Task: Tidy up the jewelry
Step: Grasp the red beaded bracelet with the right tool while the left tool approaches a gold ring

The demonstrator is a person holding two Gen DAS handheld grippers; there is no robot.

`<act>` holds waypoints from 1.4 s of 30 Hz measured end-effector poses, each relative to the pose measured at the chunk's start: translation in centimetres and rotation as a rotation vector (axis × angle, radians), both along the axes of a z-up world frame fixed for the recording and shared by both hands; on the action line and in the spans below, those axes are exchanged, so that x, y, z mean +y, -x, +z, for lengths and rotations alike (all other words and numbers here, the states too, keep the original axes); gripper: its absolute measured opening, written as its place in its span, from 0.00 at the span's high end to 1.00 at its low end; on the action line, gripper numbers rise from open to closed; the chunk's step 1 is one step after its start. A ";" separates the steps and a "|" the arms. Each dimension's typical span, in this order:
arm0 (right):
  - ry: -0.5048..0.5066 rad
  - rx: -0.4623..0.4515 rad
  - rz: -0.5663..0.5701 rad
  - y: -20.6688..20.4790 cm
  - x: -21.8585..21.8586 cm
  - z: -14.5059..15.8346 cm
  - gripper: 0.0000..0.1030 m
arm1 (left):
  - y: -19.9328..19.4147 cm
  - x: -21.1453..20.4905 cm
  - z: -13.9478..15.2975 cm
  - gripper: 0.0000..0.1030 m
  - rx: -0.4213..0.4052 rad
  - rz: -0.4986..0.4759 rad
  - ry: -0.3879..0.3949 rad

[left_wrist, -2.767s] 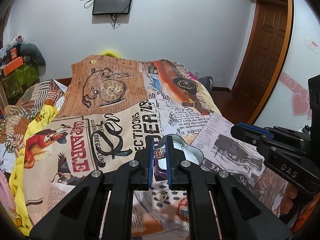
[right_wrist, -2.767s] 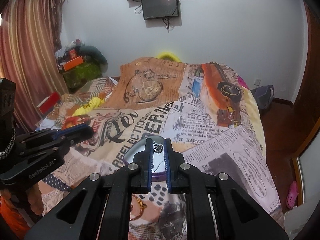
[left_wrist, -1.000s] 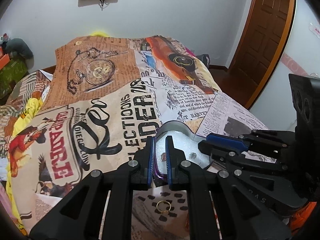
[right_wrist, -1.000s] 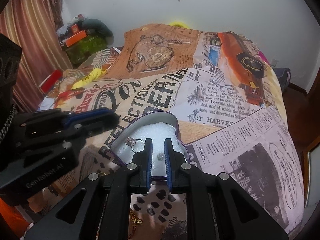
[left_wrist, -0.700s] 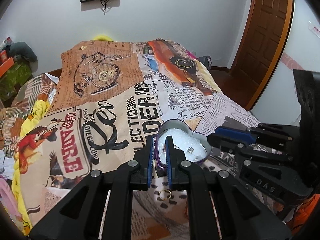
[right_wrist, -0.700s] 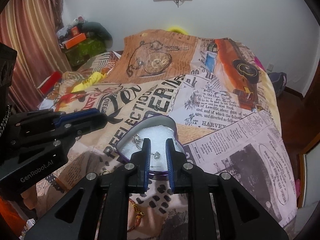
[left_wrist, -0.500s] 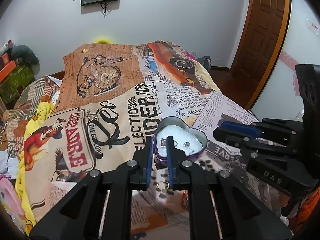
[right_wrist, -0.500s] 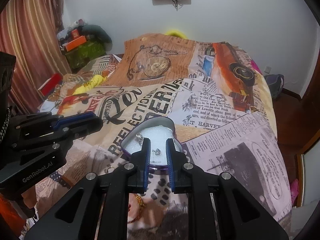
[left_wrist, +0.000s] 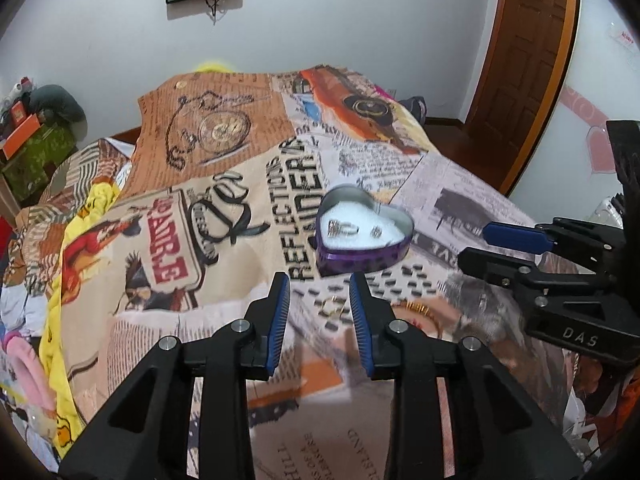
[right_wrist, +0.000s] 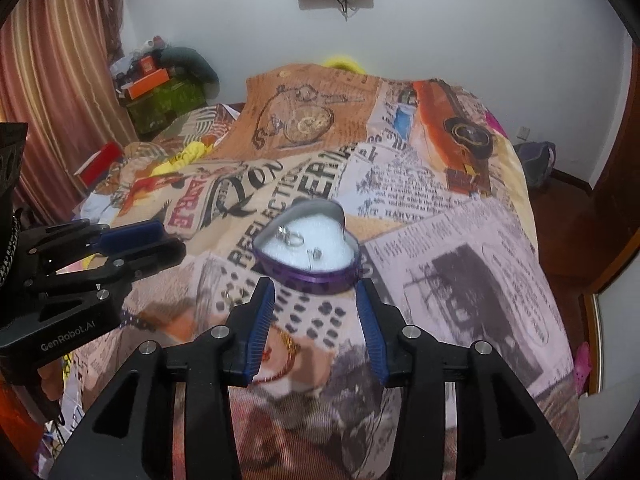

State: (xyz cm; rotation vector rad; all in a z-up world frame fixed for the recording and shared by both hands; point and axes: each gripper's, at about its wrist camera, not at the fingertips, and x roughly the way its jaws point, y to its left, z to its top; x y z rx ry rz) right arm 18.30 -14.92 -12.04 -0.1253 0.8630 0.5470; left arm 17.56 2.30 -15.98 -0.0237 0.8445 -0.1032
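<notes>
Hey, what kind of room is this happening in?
Most likely a bedroom: the heart-shaped tin sits on a bed under a newspaper-print bedspread, with a curtain to one side and a wooden door.

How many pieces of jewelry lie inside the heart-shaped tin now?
2: a silver ring at the left of the heart-shaped tin and a small silver piece right of it. Nothing else shows on the white padding.

My left tool [left_wrist: 319,286] half covers a gold ring [left_wrist: 331,307] on the bedspread [left_wrist: 248,208], and the gold bracelet [left_wrist: 416,307] next to it is blurry. Silver bits in the heart tin [right_wrist: 308,276] are too small to identify.
</notes>
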 end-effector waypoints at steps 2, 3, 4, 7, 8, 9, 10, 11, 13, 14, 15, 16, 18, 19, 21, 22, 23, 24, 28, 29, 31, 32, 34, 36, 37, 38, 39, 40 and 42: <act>0.010 0.013 -0.006 0.3 -0.2 -0.6 0.62 | 0.2 0.2 -0.6 0.71 0.013 0.007 0.001; 0.018 0.025 -0.010 0.4 -0.2 -1.1 0.62 | 0.4 0.4 -0.8 0.71 0.019 0.010 0.003; 0.024 0.036 -0.013 0.4 -0.3 -1.4 0.62 | 0.6 0.5 -1.2 0.71 0.027 0.014 0.006; 0.045 0.075 -0.023 0.7 -0.4 -2.8 0.62 | 1.0 0.9 -2.3 0.71 0.055 0.026 0.003; 0.053 0.093 -0.026 0.7 -0.4 -3.3 0.63 | 1.1 1.0 -2.7 0.71 0.065 0.029 0.001; 0.055 0.108 -0.025 0.8 -0.3 -3.6 0.63 | 1.2 1.1 -2.9 0.71 0.073 0.028 0.003; 0.055 0.116 -0.022 1.0 -0.3 -3.9 0.63 | 1.4 1.2 -3.3 0.71 0.083 0.027 0.008; 0.054 0.123 -0.018 1.2 -0.2 -4.0 0.63 | 1.5 1.2 -3.5 0.71 0.088 0.025 0.012; 0.055 0.123 -0.003 1.7 0.1 -4.0 0.63 | 1.7 1.3 -3.9 0.71 0.096 0.023 0.019; 0.060 0.116 0.005 2.0 0.3 -4.0 0.63 | 1.8 1.4 -4.1 0.71 0.100 0.022 0.023; 0.067 0.108 0.010 2.1 0.5 -3.9 0.63 | 1.8 1.4 -4.3 0.71 0.104 0.021 0.025; 0.074 0.104 0.014 2.2 0.8 -4.0 0.63 | 1.8 1.4 -4.5 0.71 0.107 0.020 0.025; 0.096 0.099 0.007 1.9 1.1 -4.5 0.63 | 1.8 1.3 -4.7 0.71 0.110 0.016 0.019; 0.106 0.104 0.003 1.7 1.2 -4.8 0.63 | 1.8 1.3 -4.8 0.71 0.111 0.014 0.018; 0.123 0.130 -0.002 1.0 1.4 -5.6 0.63 | 1.6 1.4 -5.1 0.71 0.116 0.009 0.021; 0.124 0.135 -0.001 0.8 1.4 -5.8 0.63 | 1.5 1.5 -5.2 0.71 0.117 0.008 0.022; 0.124 0.135 0.003 0.6 1.5 -6.0 0.63 | 1.4 1.5 -5.3 0.71 0.117 0.006 0.023; 0.127 0.131 0.010 0.5 1.7 -6.0 0.63 | 1.3 1.6 -5.4 0.71 0.119 0.004 0.025; 0.135 0.126 0.070 0.3 2.6 -6.2 0.80 | 0.6 1.6 -5.7 0.71 0.122 0.001 0.031; 0.129 0.133 0.093 0.3 2.9 -6.3 0.88 | 0.5 1.6 -5.8 0.71 0.123 0.000 0.032; 0.136 0.123 0.104 0.3 3.2 -6.4 0.89 | 0.2 1.5 -5.8 0.71 0.123 -0.004 0.034; 0.137 0.115 0.105 0.4 3.2 -6.5 0.89 | 0.0 1.5 -5.8 0.71 0.123 -0.009 0.038; 0.121 0.109 0.085 0.4 2.9 -6.4 0.89 | -0.3 1.4 -5.8 0.71 0.123 -0.018 0.047; 0.095 0.115 0.063 0.2 2.4 -6.2 0.90 | -0.7 1.1 -5.8 0.71 0.123 -0.030 0.054; 0.077 0.117 0.051 0.2 2.0 -6.0 0.90 | -0.9 0.9 -5.7 0.71 0.123 -0.037 0.058; 0.064 0.116 0.043 0.1 1.8 -5.7 0.90 | -1.0 0.7 -5.7 0.71 0.122 -0.049 0.060; 0.054 0.114 0.035 0.1 1.5 -5.5 0.91 | -1.2 0.4 -5.7 0.71 0.121 -0.056 0.060; 0.047 0.110 0.030 0.1 1.3 -5.2 0.91 | -1.3 0.1 -5.7 0.71 0.120 -0.069 0.060; 0.029 0.106 0.023 0.0 1.2 -4.8 0.94 | -1.6 -0.5 -5.8 0.71 0.120 -0.086 0.050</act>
